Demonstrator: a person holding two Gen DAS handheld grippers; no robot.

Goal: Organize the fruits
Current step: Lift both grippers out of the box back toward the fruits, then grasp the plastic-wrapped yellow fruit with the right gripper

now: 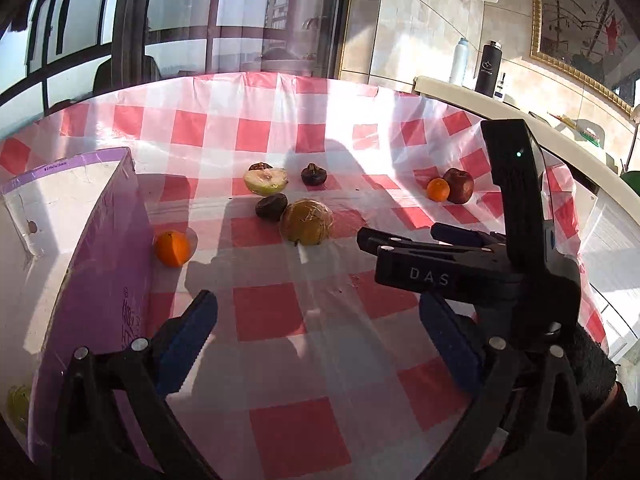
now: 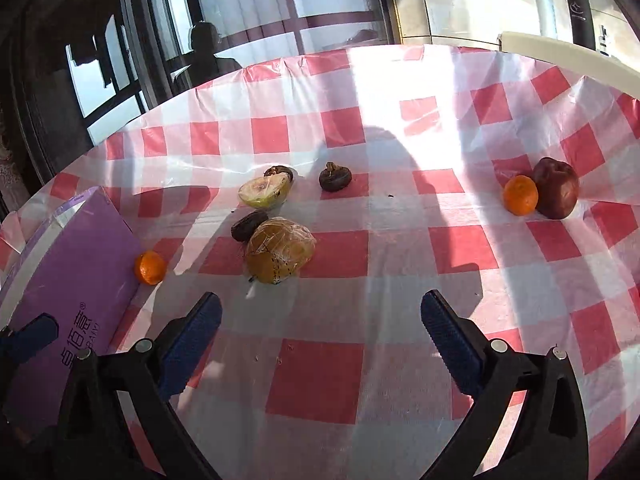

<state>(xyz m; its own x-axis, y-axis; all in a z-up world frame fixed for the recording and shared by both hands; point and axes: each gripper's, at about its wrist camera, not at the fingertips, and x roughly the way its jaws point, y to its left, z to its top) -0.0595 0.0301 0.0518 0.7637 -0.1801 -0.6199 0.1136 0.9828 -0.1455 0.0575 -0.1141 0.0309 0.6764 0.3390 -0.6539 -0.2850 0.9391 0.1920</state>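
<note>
Both tongs gaping, nothing in either. Left tongs [image 1: 316,340] hover low over the desk [image 1: 280,320] next to the purple box [image 1: 100,260]; right tongs [image 2: 320,340] sit just beside them, aimed at the middle cluster.

Fruit positions:
- small orange [image 2: 150,267] touching or almost touching the box wall
- wrapped brown fruit [image 2: 280,254] centre, nearest the right tongs, dark fruit [image 2: 248,225] pressed against it
- cut green half [image 2: 264,191] behind that, another dark piece [image 2: 279,171] tucked at its back edge, third dark one [image 2: 335,178] on its own
- second orange [image 2: 520,195] touching the red apple [image 2: 557,188], far right, well apart from the rest
- something yellow-green [image 1: 16,402] looks to be already in the box, left view only, mostly cut off

I read the box as the target, most fruit not yet in.

Risks as I see them:
- wrapped fruit: film looks slick, shape round, so a pinch off-centre could squirt it out and knock the dark fruit rolling
- orange at the box: little room for a finger on the box side, so I'd likely shove the box or pin the fruit
- apple and orange touch, taking one may roll the other toward the desk edge
- tablecloth is thin plastic, wrinkled; dragging a finger could bunch it and shift everything
- the two tongs are close, collision possible if both go for the centre
</note>
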